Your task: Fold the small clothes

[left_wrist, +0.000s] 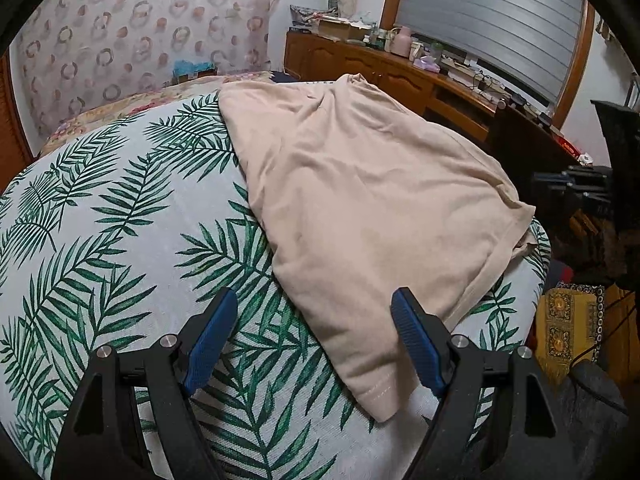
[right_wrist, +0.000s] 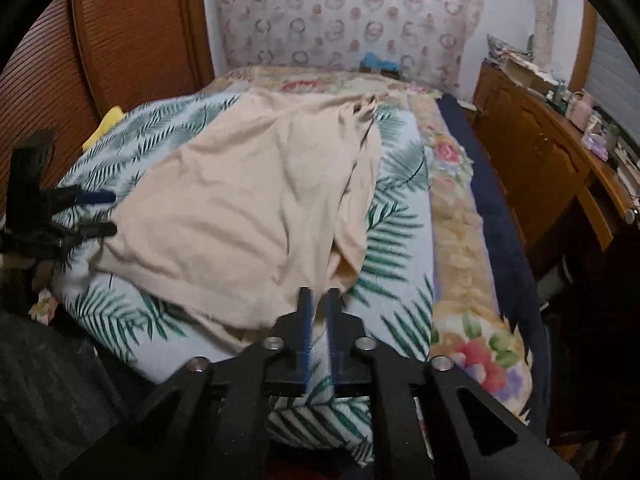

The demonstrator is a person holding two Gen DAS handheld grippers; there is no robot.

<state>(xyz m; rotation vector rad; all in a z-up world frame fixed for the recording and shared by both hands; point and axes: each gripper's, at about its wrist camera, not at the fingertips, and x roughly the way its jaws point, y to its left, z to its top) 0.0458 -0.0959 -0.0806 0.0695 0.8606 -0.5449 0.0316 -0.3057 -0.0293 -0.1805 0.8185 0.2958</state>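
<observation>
Leaf-print sheet [left_wrist: 100,240] gives you a flat bed to fold on; the beige garment [left_wrist: 360,200] lies across it toward one o'clock. Your left gripper [left_wrist: 314,344] stands wide apart, straddling its near hem, ready to pinch. Your right gripper [right_wrist: 319,300] is nearly together at the near edge; whether it pinches cloth, you cannot tell.

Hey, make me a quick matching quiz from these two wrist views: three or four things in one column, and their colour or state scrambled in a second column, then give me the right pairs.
Column one:
1. beige garment
2. palm-leaf sheet
3. left gripper
4. right gripper

Column two:
A. jaws nearly shut, fabric showing in the narrow gap between them
B. jaws wide open, the garment's corner between them
C. white with green fronds
D. lies rumpled on the bed

Pairs: 1-D, 2-C, 3-B, 4-A
</observation>
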